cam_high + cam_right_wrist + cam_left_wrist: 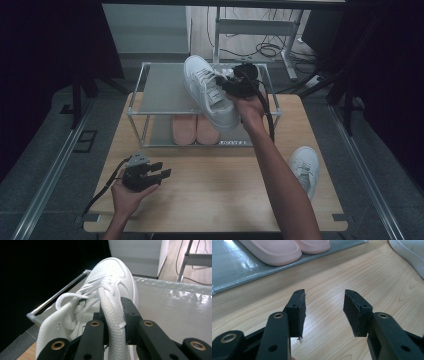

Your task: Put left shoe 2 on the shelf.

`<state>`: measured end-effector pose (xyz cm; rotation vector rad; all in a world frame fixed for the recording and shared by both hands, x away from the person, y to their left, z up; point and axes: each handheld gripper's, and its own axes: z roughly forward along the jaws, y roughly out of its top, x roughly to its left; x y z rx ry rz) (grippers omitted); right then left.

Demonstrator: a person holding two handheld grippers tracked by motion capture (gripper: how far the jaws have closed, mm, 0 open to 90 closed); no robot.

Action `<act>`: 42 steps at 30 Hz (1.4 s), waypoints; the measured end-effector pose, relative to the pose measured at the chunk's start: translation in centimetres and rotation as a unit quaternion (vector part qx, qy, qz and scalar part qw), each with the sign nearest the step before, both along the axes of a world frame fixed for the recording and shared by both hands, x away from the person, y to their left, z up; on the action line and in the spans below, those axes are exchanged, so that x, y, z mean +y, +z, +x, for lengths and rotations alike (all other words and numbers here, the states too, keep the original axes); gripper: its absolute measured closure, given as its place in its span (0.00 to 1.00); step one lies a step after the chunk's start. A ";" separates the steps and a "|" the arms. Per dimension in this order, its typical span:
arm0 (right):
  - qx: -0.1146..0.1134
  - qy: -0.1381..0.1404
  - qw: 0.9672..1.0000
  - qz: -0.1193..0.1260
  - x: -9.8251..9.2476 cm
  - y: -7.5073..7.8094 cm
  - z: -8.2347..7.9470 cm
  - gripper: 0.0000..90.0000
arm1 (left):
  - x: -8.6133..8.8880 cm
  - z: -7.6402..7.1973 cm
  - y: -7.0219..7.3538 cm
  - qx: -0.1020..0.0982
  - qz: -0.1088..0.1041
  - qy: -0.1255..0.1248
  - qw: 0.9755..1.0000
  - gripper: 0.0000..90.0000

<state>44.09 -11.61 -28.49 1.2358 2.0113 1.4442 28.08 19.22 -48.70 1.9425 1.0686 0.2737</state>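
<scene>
Right gripper (231, 84) was clamped on the collar of the white sneaker (210, 92), which I held over the top shelf of the shoe rack (165, 87), toe pointing away. Pink slippers (195, 130) sat on the lower shelf. The second sneaker (305, 167) lay on the table (210, 195) by my right forearm. Left gripper (159, 175) rested low over the table, jaws apart, nothing between them. Placing step, I judged. Next move: lower the sole flat onto the shelf, then release.

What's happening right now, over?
Right gripper shut on white sneaker above rack top shelf. Left gripper open, idle over table. Shelf spot clear.
</scene>
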 end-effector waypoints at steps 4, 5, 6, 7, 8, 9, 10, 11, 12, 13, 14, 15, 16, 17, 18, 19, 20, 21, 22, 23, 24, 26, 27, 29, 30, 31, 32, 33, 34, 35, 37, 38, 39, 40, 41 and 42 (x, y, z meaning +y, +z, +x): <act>0.009 -0.010 1.000 -0.005 0.9 0.0 1.5 0.90 | 0.0 0.0 0.0 0.000 0.000 -0.001 1.000 0.59; 0.011 -0.012 1.000 -0.005 1.1 0.0 1.8 0.90 | 0.0 0.0 0.0 0.000 0.000 -0.001 1.000 0.59; 0.014 -0.015 1.000 -0.005 1.2 -0.1 2.2 0.90 | 0.0 0.0 0.0 0.000 0.000 -0.001 1.000 0.59; 0.017 -0.018 1.000 -0.003 1.4 -0.2 2.6 0.90 | 0.0 0.0 -0.1 0.000 -0.001 -0.001 1.000 0.59; 0.020 -0.021 1.000 -0.002 1.5 -0.2 3.0 0.90 | 0.1 0.0 -0.1 -0.001 0.000 -0.001 1.000 0.59; 0.023 -0.025 0.999 0.000 1.6 -0.3 3.4 0.90 | 0.1 0.0 -0.1 -0.001 0.000 -0.001 1.000 0.59; 0.026 -0.029 0.999 0.002 1.7 -0.3 3.8 0.90 | 0.1 0.0 -0.1 0.000 -0.001 0.001 1.000 0.59; 0.028 -0.034 0.999 0.003 1.8 -0.3 4.3 0.90 | 0.1 0.0 0.0 0.000 -0.001 0.001 1.000 0.59; 0.029 -0.039 0.999 0.003 1.9 -0.3 4.7 0.90 | 0.1 0.1 0.0 -0.001 -0.002 0.002 1.000 0.59; 0.031 -0.045 0.999 0.004 2.0 -0.3 5.1 0.90 | 0.2 0.1 -0.1 -0.001 -0.002 0.000 1.000 0.59; 0.033 -0.051 0.998 0.006 2.1 -0.3 5.5 0.90 | 0.2 0.1 0.0 -0.001 -0.001 0.001 1.000 0.59; 0.035 -0.057 0.998 0.008 2.2 -0.3 5.9 0.90 | 0.2 0.1 -0.1 -0.001 -0.002 0.001 1.000 0.59; 0.037 -0.061 0.997 0.009 2.3 -0.3 6.2 0.90 | 0.2 0.1 -0.1 0.000 -0.003 0.001 1.000 0.59; 0.037 -0.067 0.997 0.011 2.4 -0.3 6.6 0.90 | 0.3 0.2 -0.1 0.000 -0.004 0.002 1.000 0.59; 0.038 -0.070 0.997 0.011 2.5 -0.3 6.9 0.90 | 0.3 0.2 -0.1 0.002 -0.005 0.003 1.000 0.59; 0.040 -0.074 0.996 0.014 2.7 -0.3 7.2 0.90 | 0.4 0.2 -0.1 0.001 -0.004 0.002 1.000 0.59; 0.040 -0.077 0.996 0.014 2.8 -0.4 7.5 0.90 | 0.4 0.2 -0.1 0.000 -0.002 0.003 1.000 0.59; 0.041 -0.080 0.996 0.015 2.9 -0.5 7.8 0.90 | 0.5 0.2 -0.1 0.000 -0.003 0.004 1.000 0.59; 0.042 -0.083 0.996 0.015 3.1 -0.6 8.1 0.90 | 0.5 0.2 -0.1 -0.001 -0.004 0.005 1.000 0.59; 0.045 -0.085 0.995 0.016 3.2 -0.7 8.4 0.90 | 0.5 0.2 -0.1 -0.001 -0.004 0.005 1.000 0.59; 0.048 -0.087 0.995 0.016 3.4 -0.9 8.7 0.90 | 0.5 0.2 -0.1 -0.002 -0.003 0.005 1.000 0.59; 0.053 -0.090 0.994 0.018 3.6 -1.3 9.2 0.90 | 0.5 0.2 -0.1 -0.001 -0.003 0.005 1.000 0.59; 0.056 -0.091 0.994 0.020 3.7 -1.4 9.5 0.90 | 0.5 0.2 -0.1 -0.002 -0.003 0.004 1.000 0.59; 0.062 -0.093 0.994 0.020 3.9 -1.7 9.9 0.90 | 0.5 0.2 -0.1 -0.002 -0.002 0.005 1.000 0.59; 0.066 -0.094 0.993 0.020 4.0 -1.9 10.0 0.89 | 0.5 0.2 -0.1 -0.002 -0.002 0.004 1.000 0.59; 0.068 -0.093 0.993 0.018 4.0 -2.0 10.2 0.89 | 0.5 0.2 -0.1 -0.002 -0.002 0.005 1.000 0.59; 0.069 -0.093 0.993 0.016 4.0 -2.2 10.3 0.88 | 0.5 0.2 -0.1 -0.002 -0.001 0.004 1.000 0.59; 0.071 -0.092 0.993 0.012 4.1 -2.4 10.4 0.87 | 0.5 0.2 -0.1 -0.002 -0.002 0.004 1.000 0.59; 0.072 -0.090 0.993 0.012 4.1 -2.6 10.4 0.85 | 0.5 0.2 -0.1 -0.002 -0.001 0.004 1.000 0.59; 0.070 -0.086 0.994 0.016 3.9 -2.8 10.5 0.82 | 0.5 0.2 -0.1 -0.002 -0.002 0.004 1.000 0.59; 0.071 -0.065 0.995 0.024 3.5 -2.9 10.6 0.70 | 0.5 0.2 -0.1 -0.002 -0.003 0.004 1.000 0.59; 0.065 -0.059 0.996 0.025 3.3 -2.7 10.5 0.65 | 0.5 0.2 -0.1 -0.001 -0.003 0.004 1.000 0.59; 0.056 -0.059 0.996 0.022 3.2 -2.5 10.2 0.62 | 0.5 0.2 -0.1 -0.002 -0.004 0.004 1.000 0.59; 0.048 -0.060 0.997 0.015 3.0 -2.2 9.9 0.61 | 0.5 0.1 0.0 -0.001 -0.004 0.005 1.000 0.59; 0.037 -0.060 0.997 0.009 2.8 -1.9 9.6 0.60 | 0.5 0.1 0.0 -0.002 -0.004 0.005 1.000 0.59; 0.027 -0.061 0.998 0.008 2.6 -1.7 9.2 0.59 | 0.6 0.1 0.1 -0.003 -0.005 0.006 1.000 0.59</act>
